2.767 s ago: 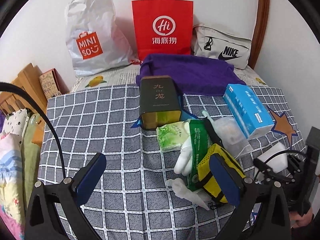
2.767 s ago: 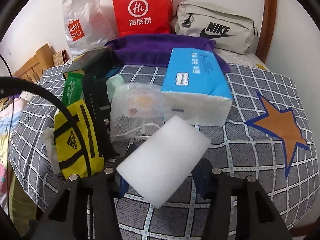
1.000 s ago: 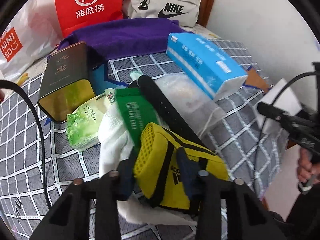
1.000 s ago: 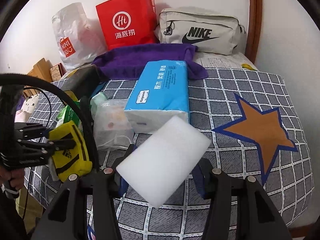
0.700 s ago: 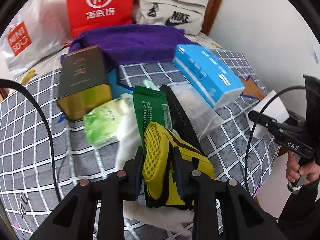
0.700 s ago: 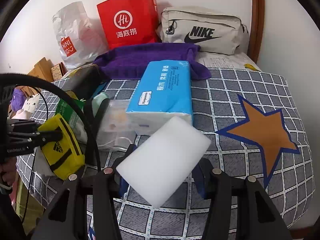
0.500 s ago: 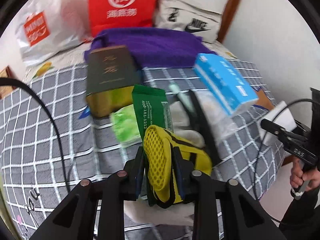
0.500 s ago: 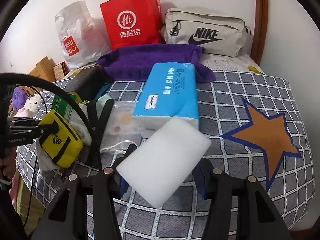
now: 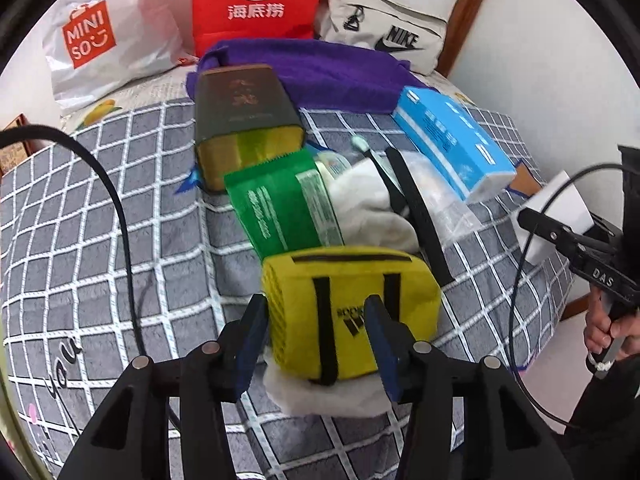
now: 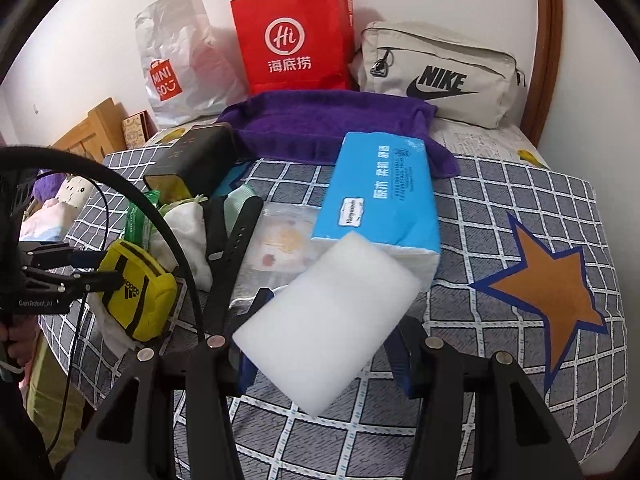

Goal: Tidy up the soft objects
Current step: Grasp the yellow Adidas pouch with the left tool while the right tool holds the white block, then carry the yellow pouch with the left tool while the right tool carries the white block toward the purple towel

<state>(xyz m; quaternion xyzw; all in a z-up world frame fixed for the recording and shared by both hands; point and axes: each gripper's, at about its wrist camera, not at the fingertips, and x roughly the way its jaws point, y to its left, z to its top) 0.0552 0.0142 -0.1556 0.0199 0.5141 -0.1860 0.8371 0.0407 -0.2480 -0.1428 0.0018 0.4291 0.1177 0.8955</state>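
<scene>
My left gripper (image 9: 316, 336) is shut on a yellow Adidas pouch (image 9: 348, 304) and holds it over a white cloth (image 9: 372, 208) at the near edge of the checked blanket (image 9: 100, 208). The pouch also shows at the left of the right wrist view (image 10: 138, 292). My right gripper (image 10: 324, 348) is shut on a white sponge block (image 10: 328, 320), held above the blanket in front of a blue tissue pack (image 10: 380, 188). A green packet (image 9: 280, 204), a black strap (image 9: 416, 212) and a clear pouch (image 10: 284, 240) lie in the pile.
A dark tin box (image 9: 244, 120) and a purple towel (image 9: 320, 72) lie behind the pile. A Miniso bag (image 9: 96, 40), a red paper bag (image 9: 256, 0) and a Nike bag (image 10: 440, 76) stand along the wall. An orange star patch (image 10: 552, 280) marks the blanket's right side.
My left gripper closed on the yellow pouch, lifted it and swung it round, so the pouch now shows its broad side. The right gripper has kept hold of the sponge and barely moved.
</scene>
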